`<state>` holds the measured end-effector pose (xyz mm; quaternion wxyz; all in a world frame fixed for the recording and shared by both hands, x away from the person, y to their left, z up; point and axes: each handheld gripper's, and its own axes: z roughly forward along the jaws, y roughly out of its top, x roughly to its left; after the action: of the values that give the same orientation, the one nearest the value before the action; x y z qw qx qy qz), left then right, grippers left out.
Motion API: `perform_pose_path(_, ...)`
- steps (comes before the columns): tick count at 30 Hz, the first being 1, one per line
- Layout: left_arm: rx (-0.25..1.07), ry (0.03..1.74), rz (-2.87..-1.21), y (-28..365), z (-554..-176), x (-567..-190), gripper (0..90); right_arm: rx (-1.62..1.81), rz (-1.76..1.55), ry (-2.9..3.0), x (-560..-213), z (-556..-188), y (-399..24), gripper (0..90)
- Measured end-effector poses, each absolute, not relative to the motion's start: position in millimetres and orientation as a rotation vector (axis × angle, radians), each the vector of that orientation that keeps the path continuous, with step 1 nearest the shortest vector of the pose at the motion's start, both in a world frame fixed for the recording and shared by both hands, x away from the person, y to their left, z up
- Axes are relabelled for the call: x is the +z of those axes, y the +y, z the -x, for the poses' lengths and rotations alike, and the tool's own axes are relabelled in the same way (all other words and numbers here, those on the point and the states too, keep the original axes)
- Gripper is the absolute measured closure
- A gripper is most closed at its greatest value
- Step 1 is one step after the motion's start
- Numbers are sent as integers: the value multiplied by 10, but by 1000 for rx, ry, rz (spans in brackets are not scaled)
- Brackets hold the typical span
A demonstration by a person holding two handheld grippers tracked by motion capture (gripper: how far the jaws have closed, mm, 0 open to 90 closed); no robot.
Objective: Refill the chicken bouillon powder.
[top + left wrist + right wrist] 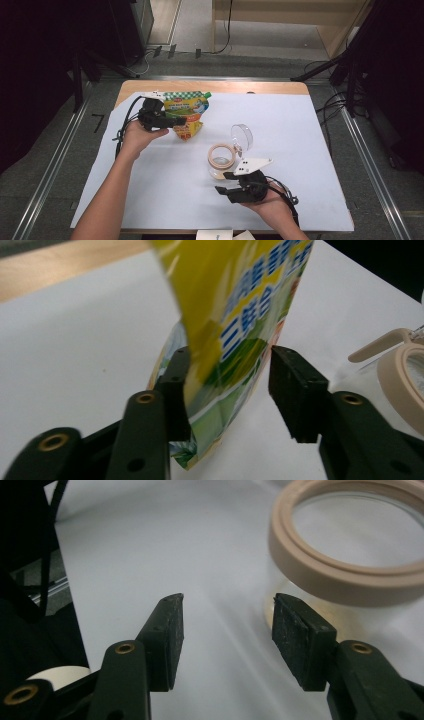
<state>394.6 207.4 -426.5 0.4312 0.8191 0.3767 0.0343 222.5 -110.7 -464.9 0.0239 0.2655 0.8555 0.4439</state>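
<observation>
White sheeting (165,170) covers my table; at ten o'clock, my left gripper (227,385) half-open straddles the pouch (235,315), right gripper (227,630) empty.

We note a white sheet (300,130) covering the wooden table (215,86); black cables (332,107) lie on the grey floor (380,165) beside it.

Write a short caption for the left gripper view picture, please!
The left gripper has its black jaws around a yellow-green snack pouch standing on the white table cover.
</observation>
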Motion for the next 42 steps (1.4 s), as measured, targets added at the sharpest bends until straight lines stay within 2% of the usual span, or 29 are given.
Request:
perform_pose_path(4, 47, 943, -2004, 2127, -3955, -4257, 716, 1406, -773, 2659, -4634, -2214, -978, 470)
perform_pose_path(8, 87, 922, -2034, 2103, -3921, -4234, 826, 1449, -731, 2653, -4546, -2228, -900, 459)
perform_pose_path(14, 122, 914, -2076, 2048, -3871, -4184, 845, 1501, -745, 2616, -4449, -2283, -809, 448)
perform_pose_path(23, 68, 970, -2038, 2165, -3804, -3988, 874, 1521, -678, 2611, -4382, -2344, -577, 447)
perform_pose_path(30, 49, 950, -2079, 2141, -3641, -3767, 884, 1539, -700, 2618, -4431, -2394, -431, 461)
perform_pose_path(38, 9, 905, -2048, 2160, -3414, -3558, 885, 1522, -694, 2610, -4557, -2330, -439, 469)
perform_pose_path(42, 28, 876, -2041, 2156, -3267, -3425, 884, 1511, -728, 2605, -4618, -2343, -416, 469)
